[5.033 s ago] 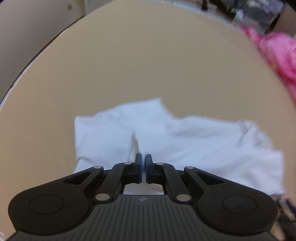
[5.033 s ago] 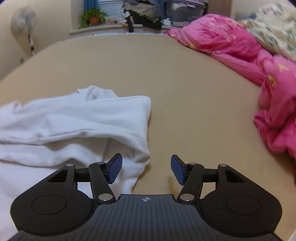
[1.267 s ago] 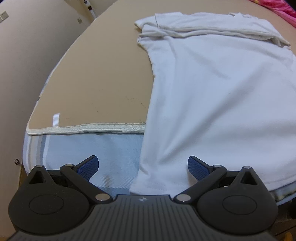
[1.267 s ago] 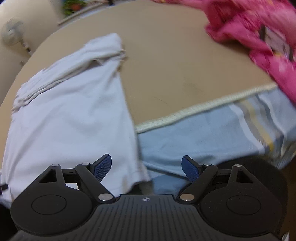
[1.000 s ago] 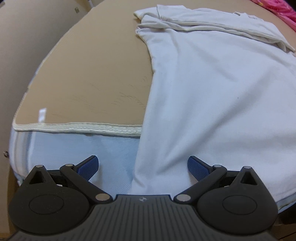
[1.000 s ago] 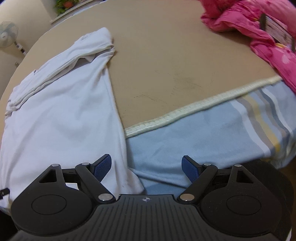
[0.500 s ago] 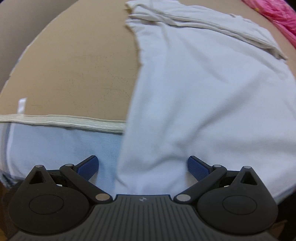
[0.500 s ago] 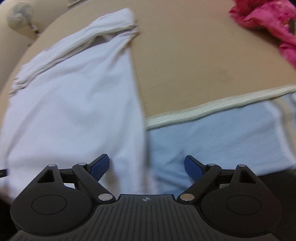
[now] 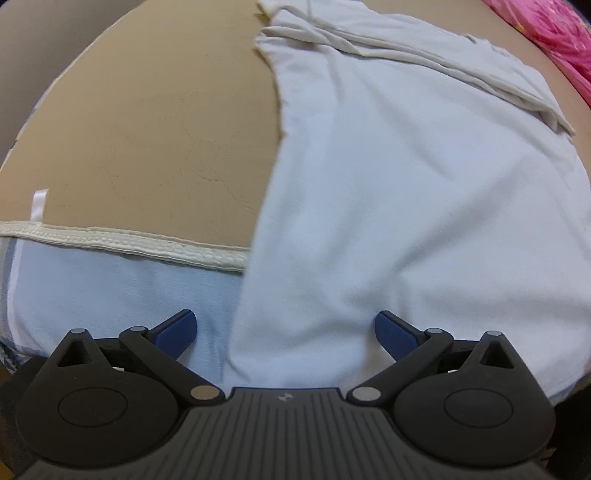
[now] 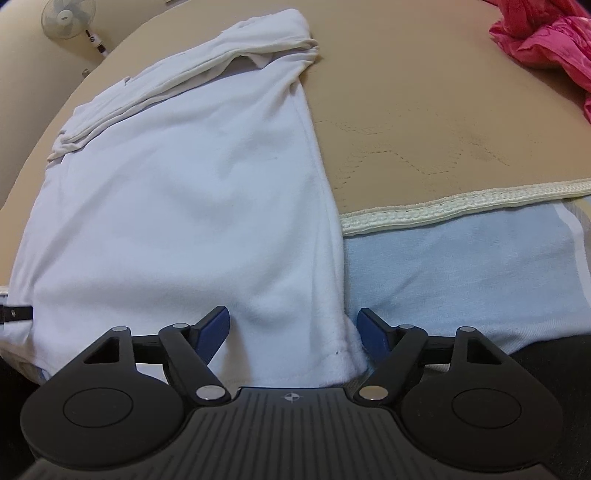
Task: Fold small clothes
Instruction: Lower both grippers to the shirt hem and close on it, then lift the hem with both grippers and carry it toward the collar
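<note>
1 white shirt [image 9: 406, 192] lies flat on the tan mattress pad [image 9: 155, 140] in front of me, its sleeves already turned in along the far end and its hem hanging toward me over the light blue sheet [image 9: 110, 288] at the bed's edge. I judge it light, soft and limp: it will sag and crease wherever it is unsupported, and thin knit like this can slip out of a shallow pinch. The best hold, as I see it, is on the 2 near hem corners, 1 per gripper, taken deep enough to catch both layers.

My left gripper [image 9: 284, 328] points down at the left hem corner. Its blue fingers [image 9: 177, 328] stand wide apart, cloth lying between them, neither pad pressing on it, so it holds nothing.

My right gripper [image 10: 293, 328] points down at the right hem corner [image 10: 343, 350]. Its jaws have just been closing a little yet are still wide; the seamed corner sits between them, seemingly brushing the right pad, but it is not pinched.

Pink bedding [image 10: 546, 33] lies well apart, far right.
</note>
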Available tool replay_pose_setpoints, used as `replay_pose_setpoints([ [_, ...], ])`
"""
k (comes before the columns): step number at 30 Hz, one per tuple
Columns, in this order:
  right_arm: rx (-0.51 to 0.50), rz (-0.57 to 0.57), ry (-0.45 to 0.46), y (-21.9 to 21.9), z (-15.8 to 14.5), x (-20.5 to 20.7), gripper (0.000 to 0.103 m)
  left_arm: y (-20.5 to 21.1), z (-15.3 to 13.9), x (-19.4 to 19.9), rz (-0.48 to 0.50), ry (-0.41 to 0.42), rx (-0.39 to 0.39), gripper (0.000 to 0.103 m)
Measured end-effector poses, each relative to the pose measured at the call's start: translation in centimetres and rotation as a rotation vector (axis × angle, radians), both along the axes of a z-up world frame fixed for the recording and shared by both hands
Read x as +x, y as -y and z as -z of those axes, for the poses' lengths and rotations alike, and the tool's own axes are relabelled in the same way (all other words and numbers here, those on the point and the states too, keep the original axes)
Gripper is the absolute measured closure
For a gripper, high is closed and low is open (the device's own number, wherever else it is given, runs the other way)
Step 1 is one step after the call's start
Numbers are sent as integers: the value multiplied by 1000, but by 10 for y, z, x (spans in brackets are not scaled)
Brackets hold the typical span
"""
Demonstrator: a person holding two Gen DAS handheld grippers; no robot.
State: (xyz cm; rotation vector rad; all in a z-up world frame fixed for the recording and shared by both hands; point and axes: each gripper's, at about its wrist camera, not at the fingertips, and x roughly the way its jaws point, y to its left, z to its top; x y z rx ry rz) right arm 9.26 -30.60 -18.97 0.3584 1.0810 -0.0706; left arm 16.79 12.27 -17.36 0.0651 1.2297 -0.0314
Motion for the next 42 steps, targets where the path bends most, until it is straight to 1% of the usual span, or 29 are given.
replay_pose_setpoints([
  [4, 15, 22, -7, 2, 1, 1, 25, -6, 5, 3, -12, -18, 14, 0],
  [9, 21, 33, -7, 3, 5, 2, 23, -4, 7, 1, -13, -12, 31, 0],
  [15, 28, 35, -5, 4, 6, 2, 20, -4, 8, -2, -8, -10, 27, 0],
  [21, 38, 29, -6, 1, 9, 5, 13, -5, 10, 1, -5, -13, 31, 0],
  [22, 31, 24, -10, 0, 10, 5, 13, -5, 10, 2, -8, -13, 34, 0],
  [24, -7, 21, -18, -4, 8, 6, 19, -3, 8, 3, -9, -23, 42, 0],
  [25, -44, 33, -25, -6, 5, 5, 34, 1, 5, 4, -14, -35, 42, 5],
  [26, -58, 35, -19, -7, 0, 4, 55, 2, 2, 5, -19, -46, 27, 12],
  [27, -57, 27, -9, -8, -6, 2, 65, 2, -3, 4, -19, -50, 6, 30],
  [28, -66, 22, 0, -9, -10, 0, 82, 2, -7, 4, -13, -55, -18, 55],
  [29, -78, 17, 4, -10, -13, -2, 94, 2, -11, 4, -10, -65, -40, 63],
  [30, -78, 12, 7, -9, -14, -3, 94, 4, -13, 4, -15, -66, -32, 77],
  [31, -67, 18, 8, -7, -15, -4, 96, 6, -15, 4, -11, -72, -16, 87],
  [33, -20, 47, -2, 2, -16, -5, 96, 7, -18, 6, -7, -85, 0, 95],
  [35, 21, 79, 7, 11, -24, -7, 96, 6, -26, 6, -7, -83, -20, 97],
  [37, 54, 100, 26, 19, -35, -10, 97, 4, -37, 2, 3, -61, -34, 97],
  [42, 114, 102, 65, 31, -54, -21, 97, 1, -65, -17, 35, 9, -79, 97],
])
